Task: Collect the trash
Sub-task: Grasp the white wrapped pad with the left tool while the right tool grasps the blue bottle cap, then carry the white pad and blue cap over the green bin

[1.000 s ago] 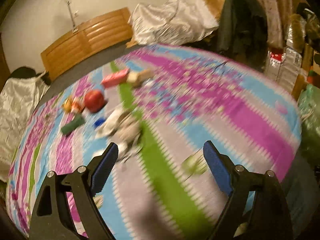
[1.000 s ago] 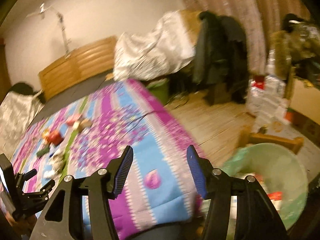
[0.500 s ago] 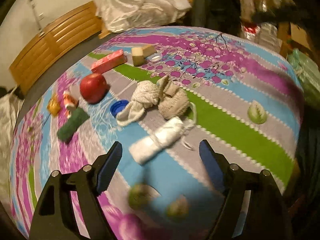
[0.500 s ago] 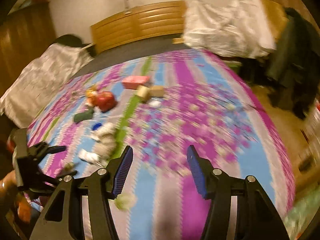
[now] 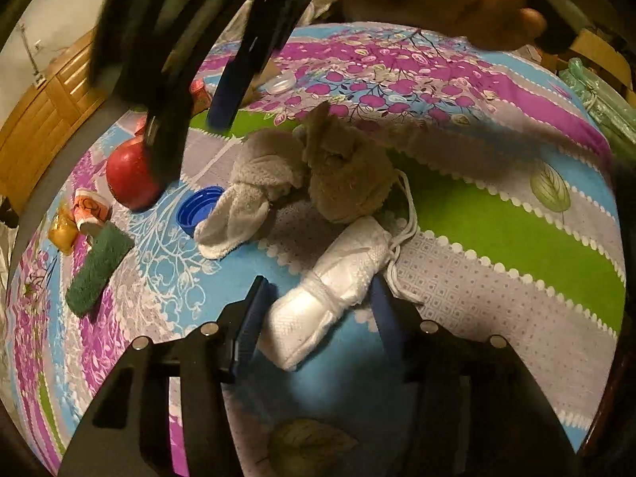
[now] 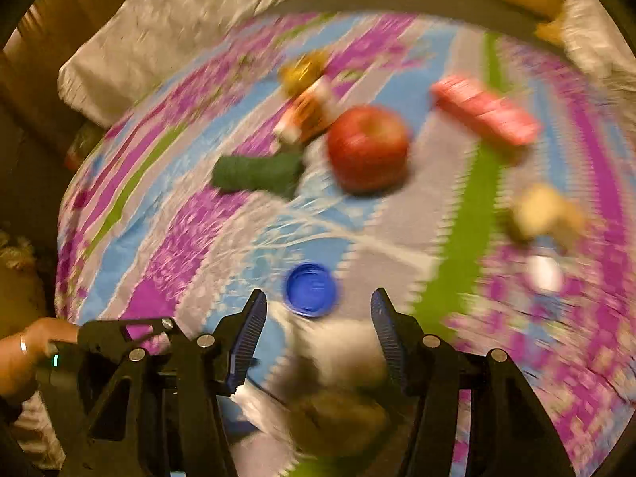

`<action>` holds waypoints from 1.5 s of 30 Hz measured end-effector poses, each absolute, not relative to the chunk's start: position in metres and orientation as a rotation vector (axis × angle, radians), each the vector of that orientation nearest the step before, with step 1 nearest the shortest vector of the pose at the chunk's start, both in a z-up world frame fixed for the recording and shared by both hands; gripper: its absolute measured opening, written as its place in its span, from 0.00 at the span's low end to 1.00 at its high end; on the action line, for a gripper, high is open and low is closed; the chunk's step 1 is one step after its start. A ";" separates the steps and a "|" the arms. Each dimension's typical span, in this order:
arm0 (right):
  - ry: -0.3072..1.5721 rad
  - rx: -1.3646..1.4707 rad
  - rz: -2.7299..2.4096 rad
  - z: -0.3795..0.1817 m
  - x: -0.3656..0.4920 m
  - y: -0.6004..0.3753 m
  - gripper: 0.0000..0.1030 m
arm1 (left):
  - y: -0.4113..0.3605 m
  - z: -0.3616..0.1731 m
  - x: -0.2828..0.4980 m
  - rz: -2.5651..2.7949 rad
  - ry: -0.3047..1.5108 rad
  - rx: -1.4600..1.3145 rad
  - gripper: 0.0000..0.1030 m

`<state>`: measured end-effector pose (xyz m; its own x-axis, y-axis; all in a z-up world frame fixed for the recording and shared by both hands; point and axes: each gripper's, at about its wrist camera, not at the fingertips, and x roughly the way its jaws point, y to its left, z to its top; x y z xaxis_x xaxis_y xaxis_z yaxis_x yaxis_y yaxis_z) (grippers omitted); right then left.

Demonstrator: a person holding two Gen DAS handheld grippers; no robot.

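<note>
While the left gripper (image 5: 318, 302) closes, its fingers straddle the white rolled cloth bundle (image 5: 330, 290) at the lower centre of the frame on the bed (image 5: 516, 238) — long axis running lower left to upper right, slanted across the gap, pads not yet pressing. The right gripper (image 6: 316, 310) hangs open over the blue cap (image 6: 311, 288) — farther from the bundle.

Each gripper was built alike. The left gripper (image 5: 318, 298) had a matte black frame of angular struts with triangular cut-outs and round silver screw heads at the joints, and its fingers (image 5: 254, 318) wore ribbed blue pads. The right gripper (image 6: 316, 318) matched it. At eight o'clock in the right wrist view, a hand (image 6: 24, 353) wore a thin silver ring.
</note>
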<state>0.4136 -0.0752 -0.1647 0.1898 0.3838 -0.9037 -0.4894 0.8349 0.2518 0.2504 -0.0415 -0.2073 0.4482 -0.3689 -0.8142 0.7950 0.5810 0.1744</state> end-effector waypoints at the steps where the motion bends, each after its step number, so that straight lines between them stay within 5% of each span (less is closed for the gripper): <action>1: 1.241 -0.124 0.617 -0.169 0.411 -0.070 0.56 | -0.041 -0.207 0.250 -0.776 0.811 0.593 0.48; 7: 1.288 -0.179 0.577 -0.194 0.423 -0.057 0.55 | -0.040 -0.208 0.248 -0.773 0.799 0.593 0.48; 9: 1.315 -0.174 0.535 -0.204 0.426 -0.059 0.45 | -0.040 -0.208 0.248 -0.774 0.802 0.591 0.48; 13: 1.286 -0.162 0.518 -0.204 0.428 -0.060 0.40 | -0.042 -0.209 0.248 -0.767 0.799 0.600 0.47; 21: 1.002 0.002 0.534 -0.105 0.408 -0.094 0.40 | -0.043 -0.206 0.241 -0.745 0.794 0.606 0.36; 29: 0.791 0.155 0.482 -0.014 0.295 -0.181 0.40 | -0.022 -0.187 0.209 -0.742 0.846 0.547 0.34; 45: 0.786 0.263 0.198 -0.048 0.092 -0.286 0.40 | -0.055 -0.122 0.125 -0.825 0.757 0.398 0.34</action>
